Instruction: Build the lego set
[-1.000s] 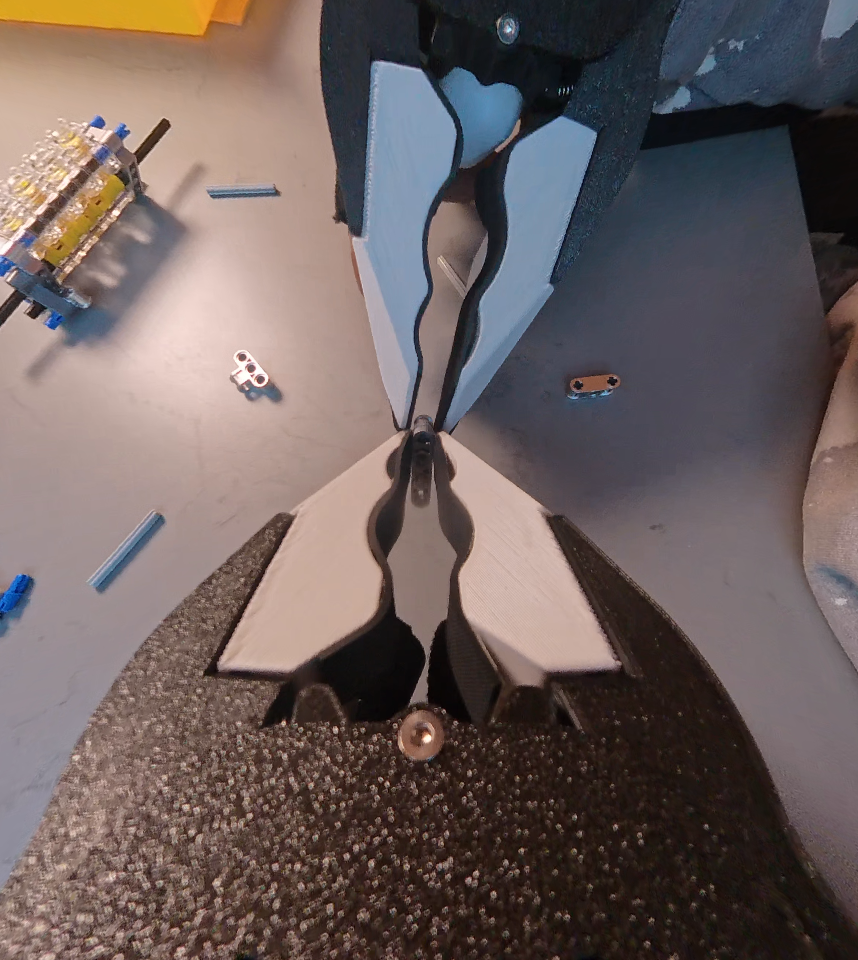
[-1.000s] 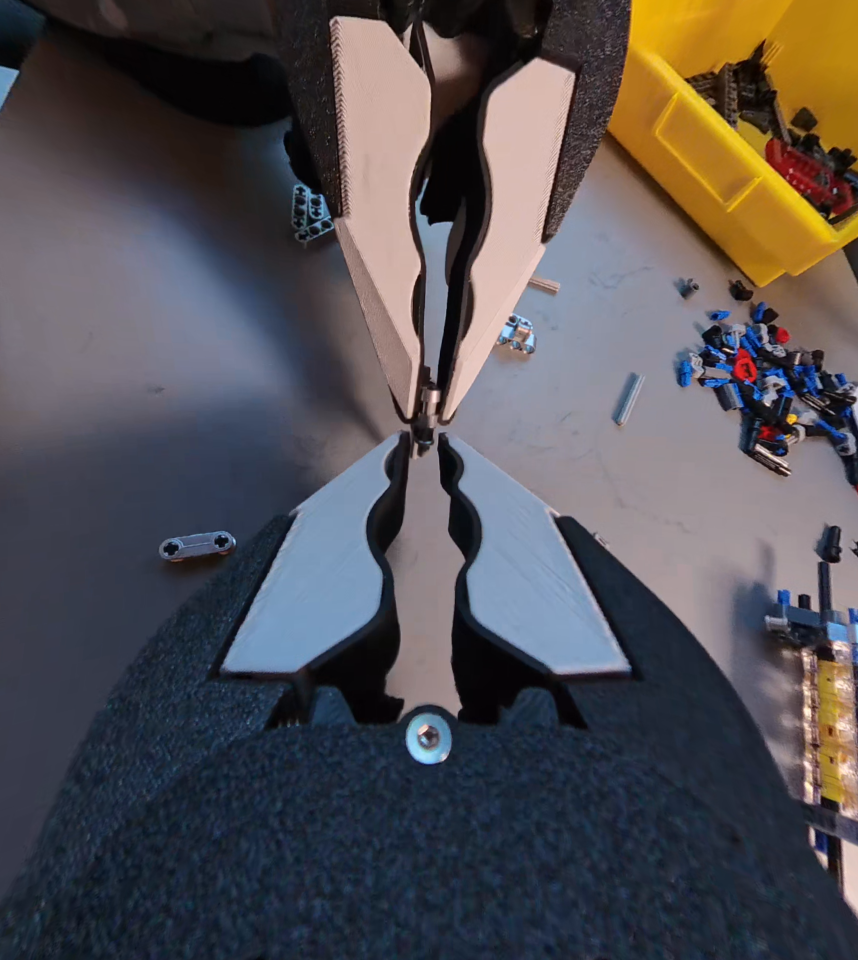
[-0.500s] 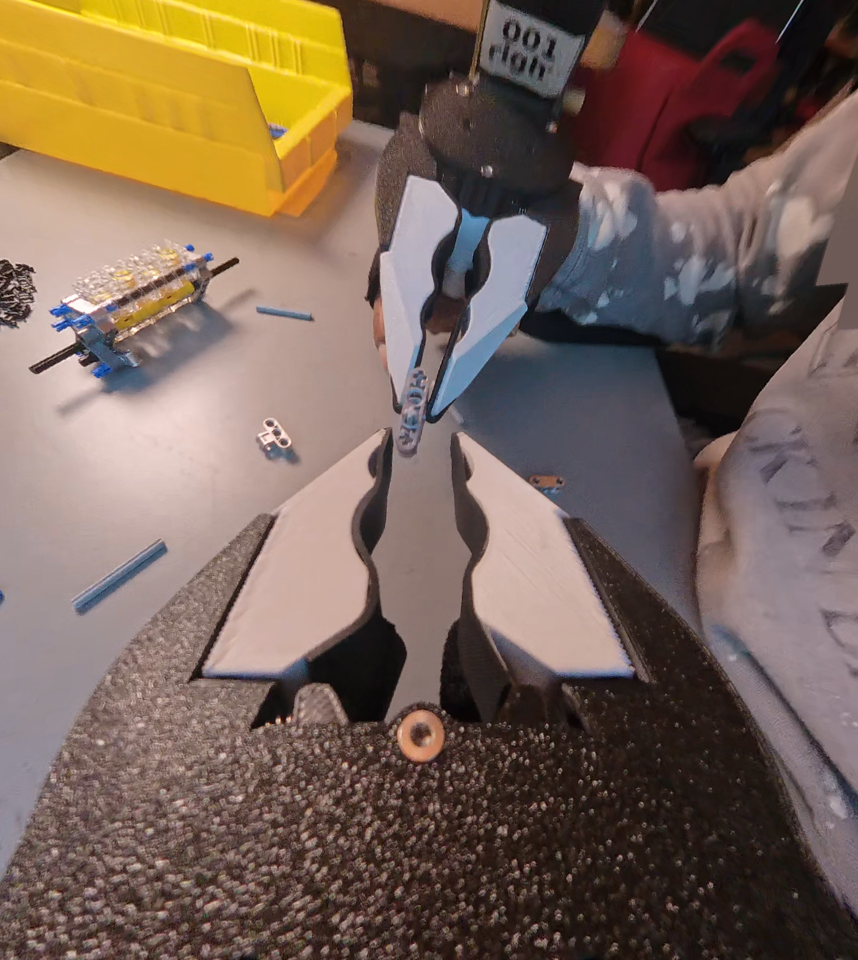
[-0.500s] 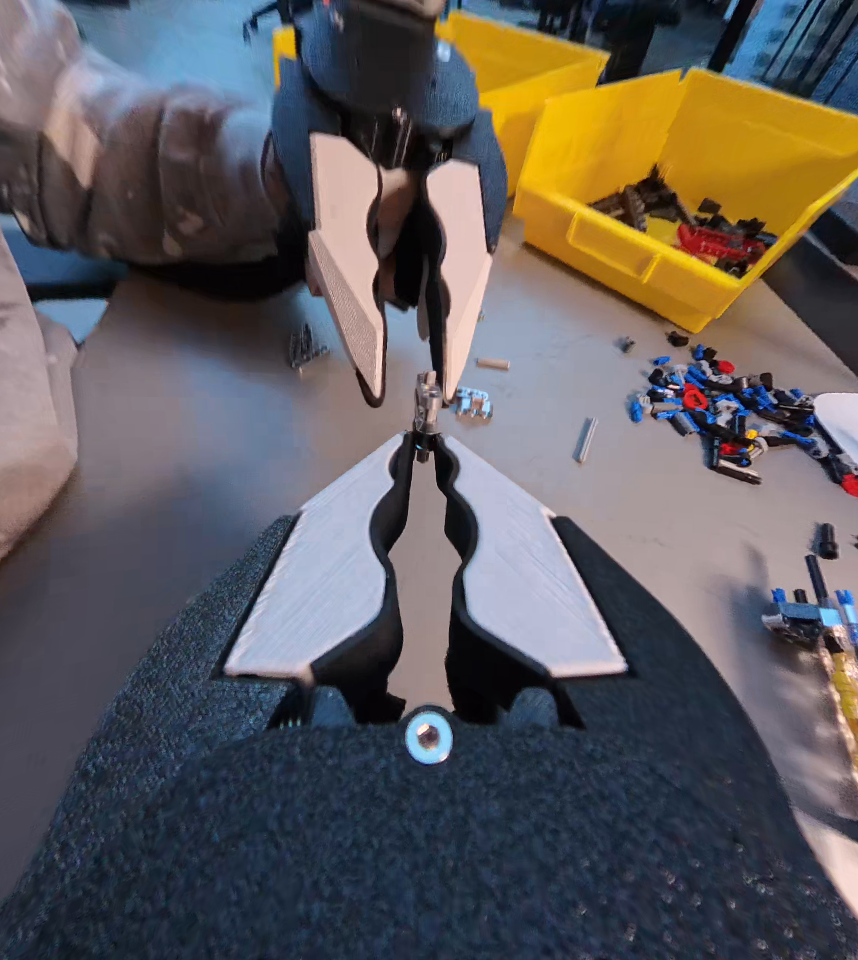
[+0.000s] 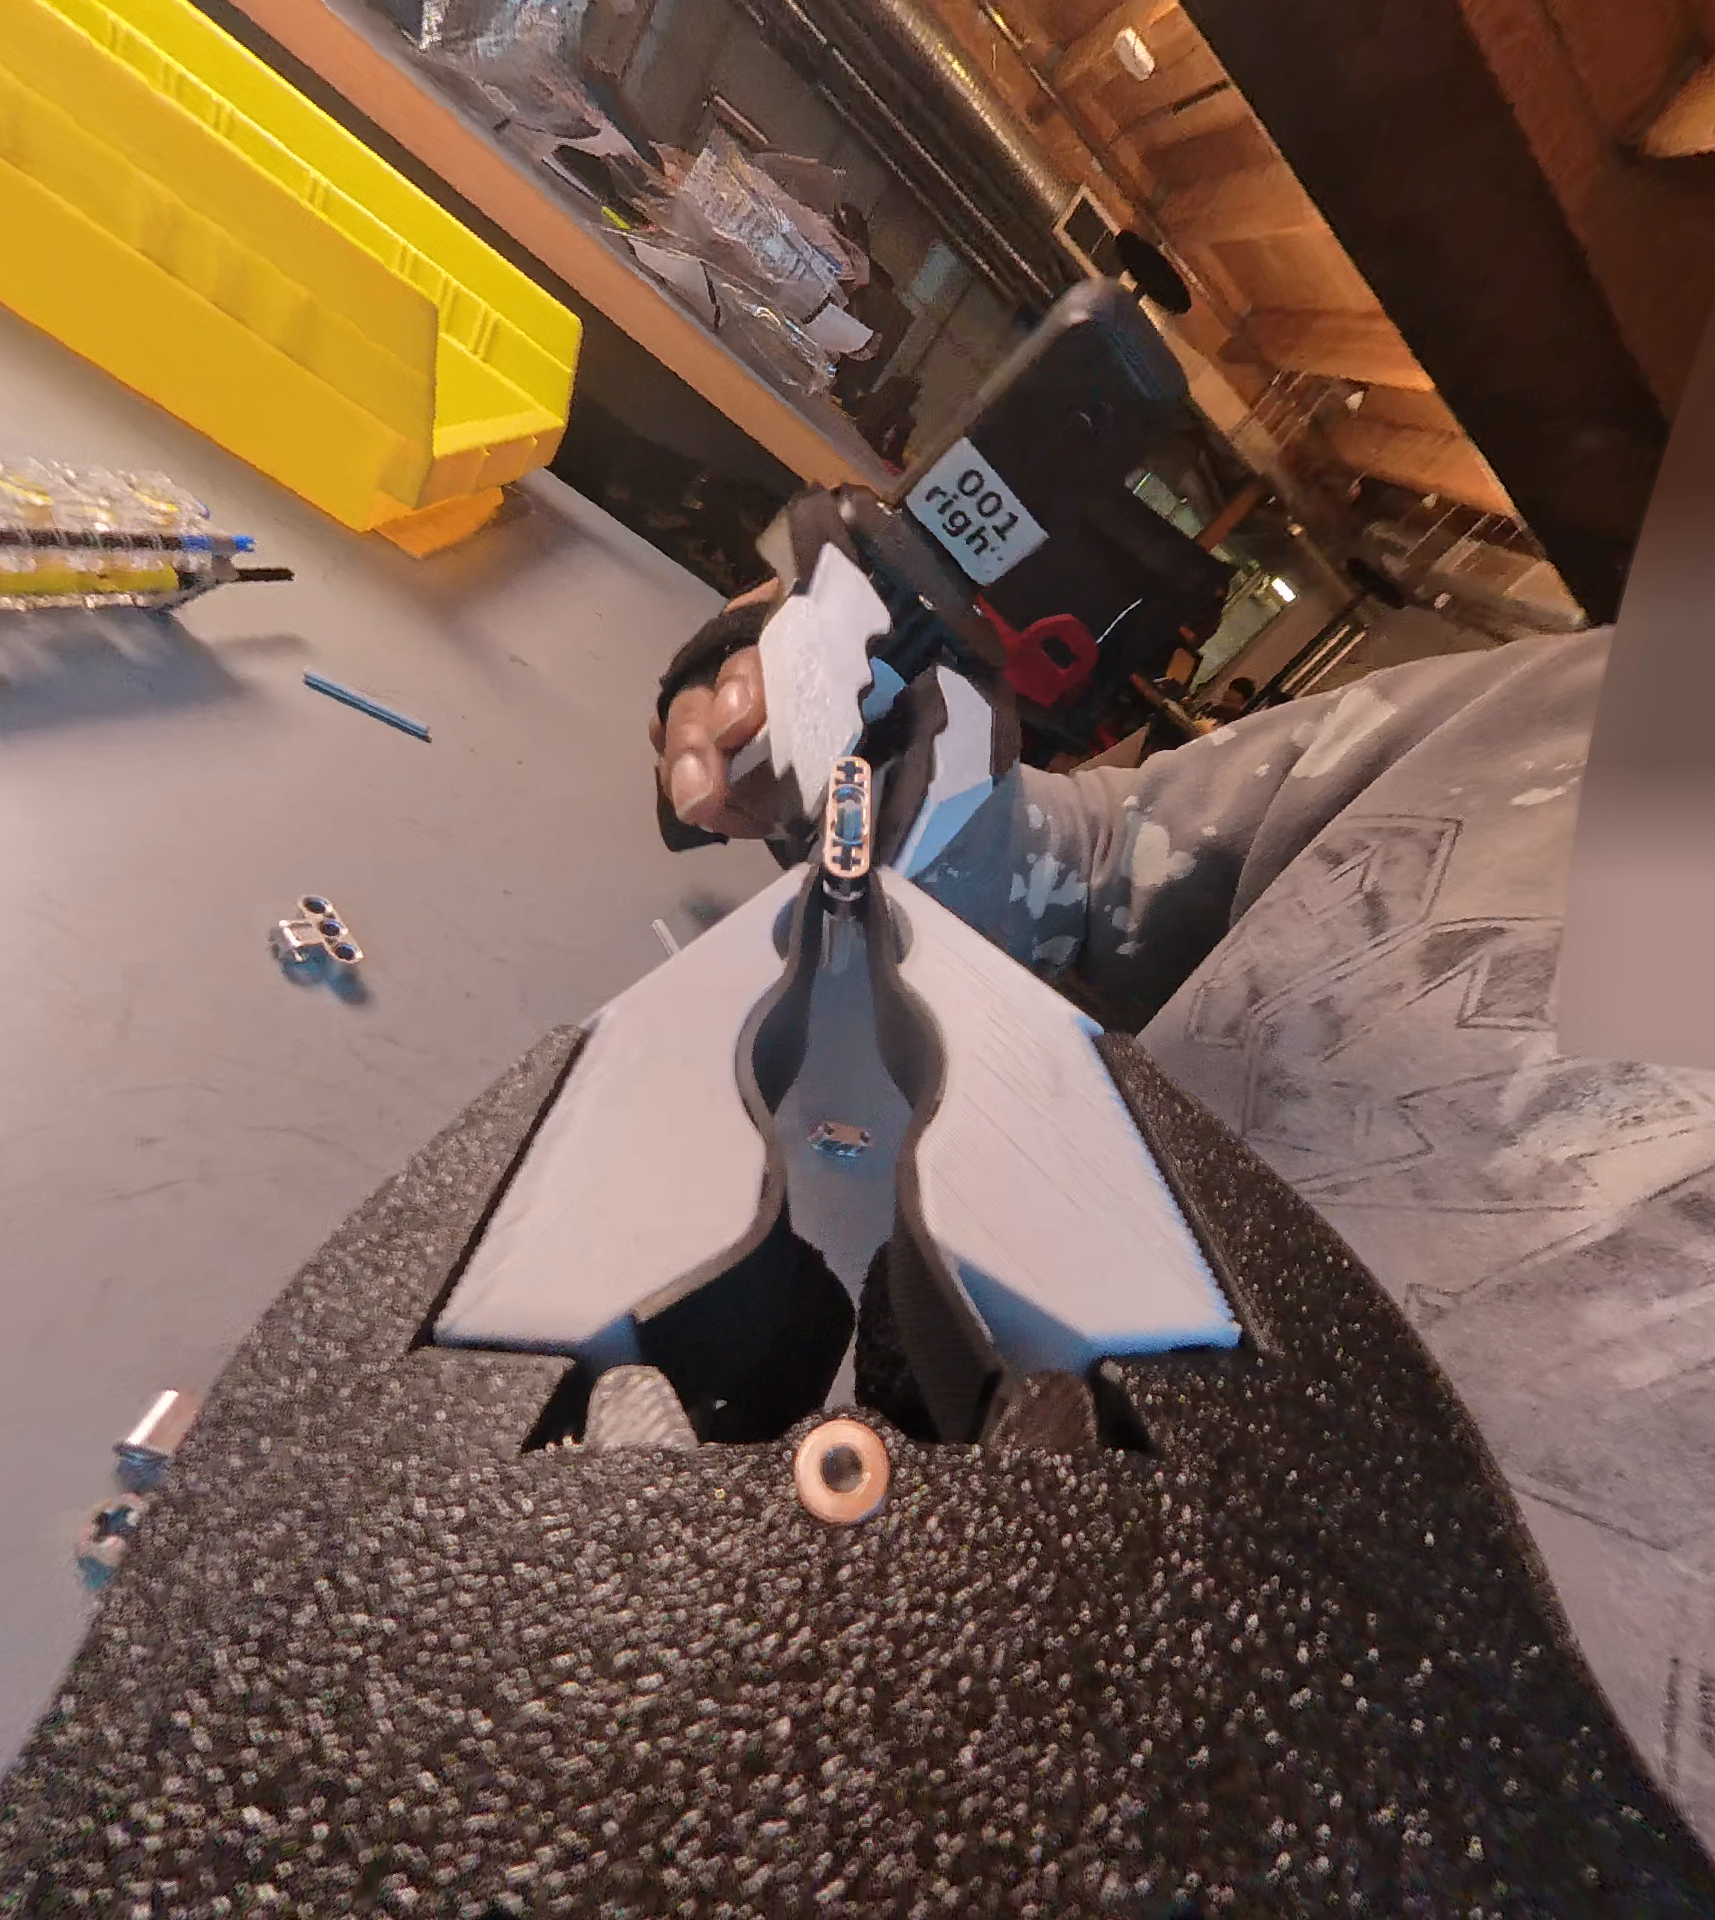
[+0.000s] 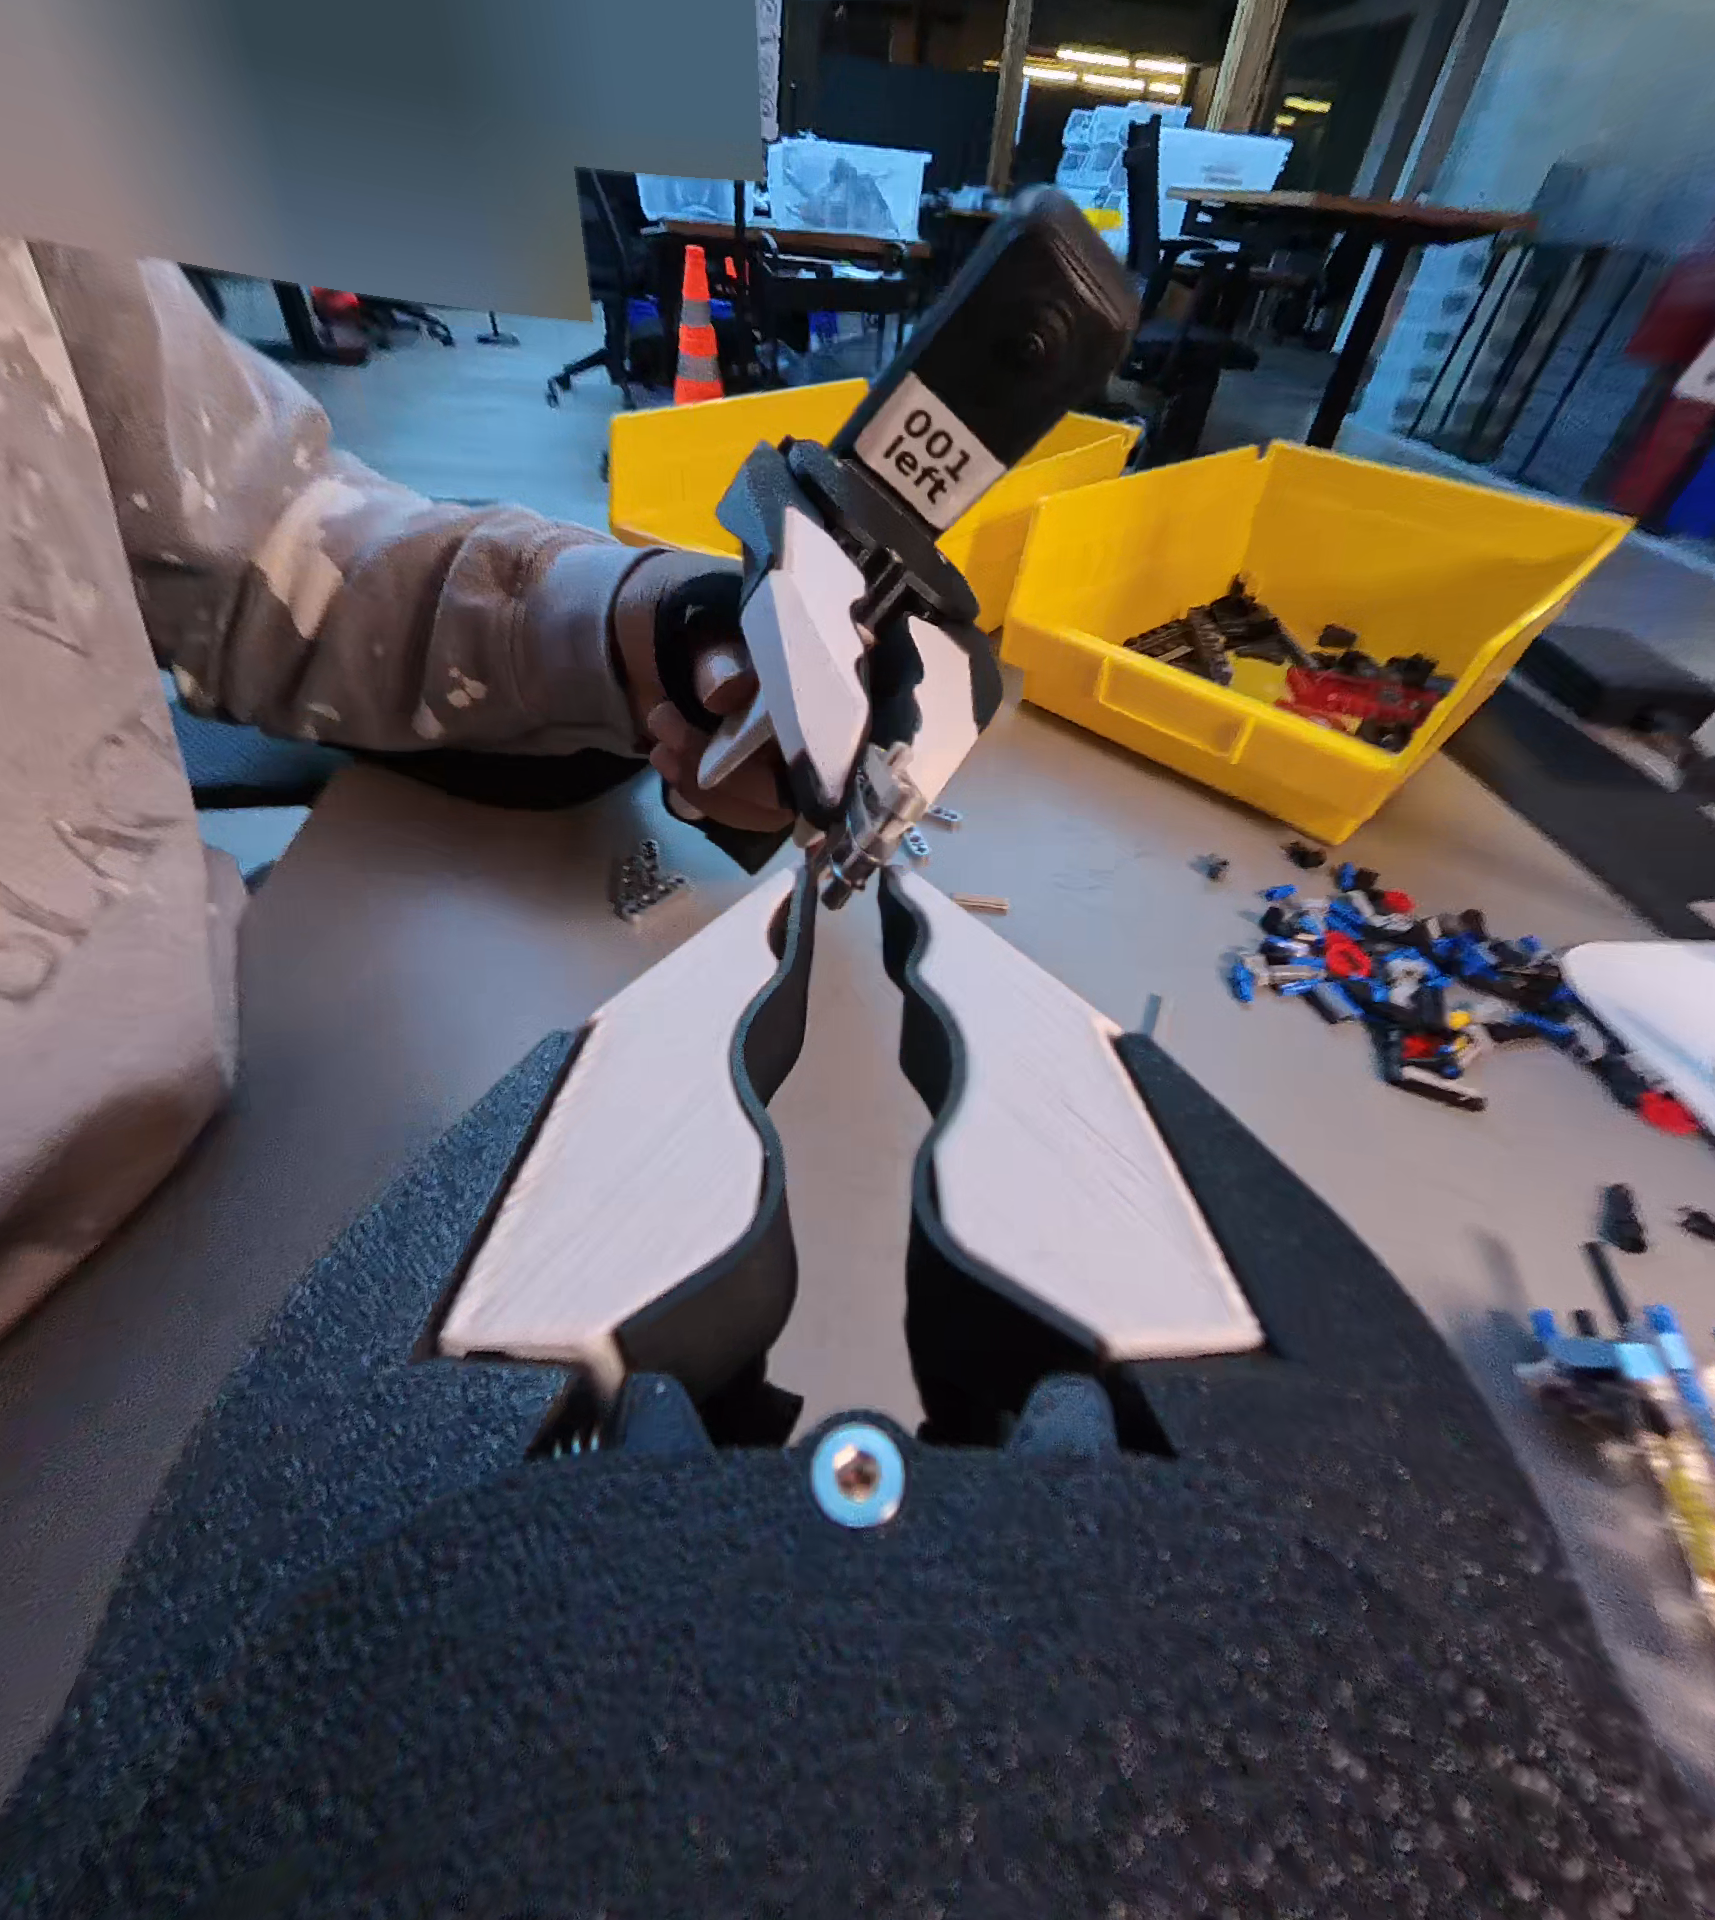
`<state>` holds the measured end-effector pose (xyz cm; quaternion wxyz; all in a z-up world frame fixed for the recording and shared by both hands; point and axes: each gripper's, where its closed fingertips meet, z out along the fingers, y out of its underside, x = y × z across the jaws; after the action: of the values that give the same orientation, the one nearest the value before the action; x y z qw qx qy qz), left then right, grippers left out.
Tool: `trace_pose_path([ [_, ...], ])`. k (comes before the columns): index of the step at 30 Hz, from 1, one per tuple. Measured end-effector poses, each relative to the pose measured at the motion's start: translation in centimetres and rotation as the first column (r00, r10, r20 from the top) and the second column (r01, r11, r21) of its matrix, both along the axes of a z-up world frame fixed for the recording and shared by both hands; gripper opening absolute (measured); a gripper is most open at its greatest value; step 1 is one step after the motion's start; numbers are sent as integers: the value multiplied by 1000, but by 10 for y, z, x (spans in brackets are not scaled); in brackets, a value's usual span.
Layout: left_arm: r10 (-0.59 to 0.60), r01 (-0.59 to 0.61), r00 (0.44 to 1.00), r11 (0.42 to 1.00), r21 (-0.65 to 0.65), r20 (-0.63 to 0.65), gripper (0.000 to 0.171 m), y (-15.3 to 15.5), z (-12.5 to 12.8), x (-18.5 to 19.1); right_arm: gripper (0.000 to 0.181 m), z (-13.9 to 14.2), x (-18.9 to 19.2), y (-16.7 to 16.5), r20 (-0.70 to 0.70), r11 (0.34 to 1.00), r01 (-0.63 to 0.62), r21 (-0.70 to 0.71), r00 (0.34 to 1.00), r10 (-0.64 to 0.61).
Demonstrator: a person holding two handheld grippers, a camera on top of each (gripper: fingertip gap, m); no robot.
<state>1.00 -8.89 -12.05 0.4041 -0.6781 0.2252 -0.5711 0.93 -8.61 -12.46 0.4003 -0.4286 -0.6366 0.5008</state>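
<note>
**Small grey link piece passed to the left gripper, both grippers raised above the table**

Since half a second ago the link piece has left the right gripper's tips and now stands pinched in the left gripper, while the right gripper has drawn apart; both views have tilted up to take in more of the room.

Containers: a yellow bin on the far side of the table holds a heap of black parts with some red ones. A second yellow bin stands behind the left gripper; its contents cannot be seen.

The piece: a short, flat, light grey link with rounded ends and cross-shaped holes, upright, its lower end clamped between the left fingertips, clear of the table.

Pose: the left fingers are clenched on the link. The right fingers stand slightly parted with nothing between them, their tips just beside the link. Each gripper is held by a hand in a pale spattered sleeve, the two tools tip to tip. A loose pile of blue, black and red parts lies on the table at the right.
</note>
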Motion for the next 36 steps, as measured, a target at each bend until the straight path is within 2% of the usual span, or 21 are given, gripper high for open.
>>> trace_pose_path([
  [3,-26,33,997,994,-106,71,5,0,-3,-2,33,-1,2,2,-29,968,49,247,999,-43],
  [5,-59,74,994,984,-164,95,5,-2,-8,0,38,-5,2,3,-38,912,76,403,997,-66],
  [7,-83,108,989,972,-209,123,5,-5,-10,4,41,-8,1,2,-39,876,79,475,997,-68],
  [15,-118,165,978,942,-292,171,5,-9,-17,9,26,-12,2,-7,-32,856,43,516,999,-31],
  [30,-127,227,952,902,-368,278,4,-10,-16,11,22,-13,4,-12,8,893,-4,450,1000,1],
  [36,-126,226,953,901,-369,276,4,-10,-16,10,21,-13,4,-12,12,900,-5,435,1000,0],
])
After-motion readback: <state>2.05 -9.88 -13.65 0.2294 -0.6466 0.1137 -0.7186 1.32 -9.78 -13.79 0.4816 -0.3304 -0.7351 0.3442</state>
